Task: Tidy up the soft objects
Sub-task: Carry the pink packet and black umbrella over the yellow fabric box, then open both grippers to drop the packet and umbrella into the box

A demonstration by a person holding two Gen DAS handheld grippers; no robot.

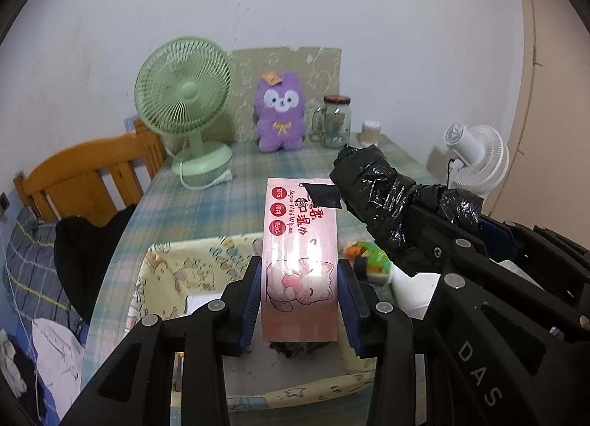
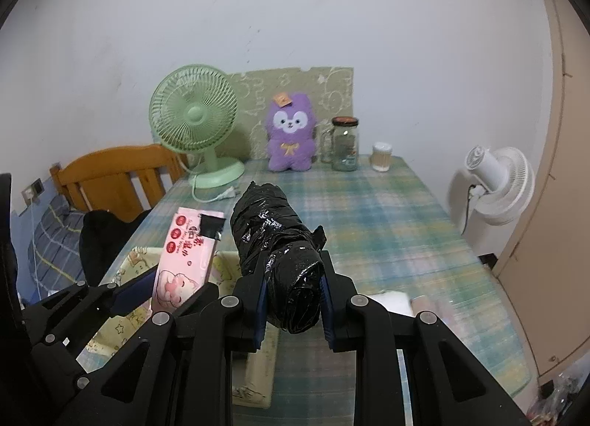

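Pink wipes pack (image 1: pixel 300 238) clamped in left tongs (image 1: pixel 299 291), black plastic roll (image 2: pixel 280 252) clamped in right tongs (image 2: pixel 293 306), two fans, one plush.

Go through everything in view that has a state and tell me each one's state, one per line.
Left gripper: shut on the pink wipes pack.
Pink wipes pack: held, lifted over the yellow fabric bin.
Right gripper: shut on the black plastic roll.
Black plastic roll: held, off the table.
Green fan: upright, unplugged, plug lying on the table.
Glass jar: upright, lid on.
Purple plush: sitting upright.
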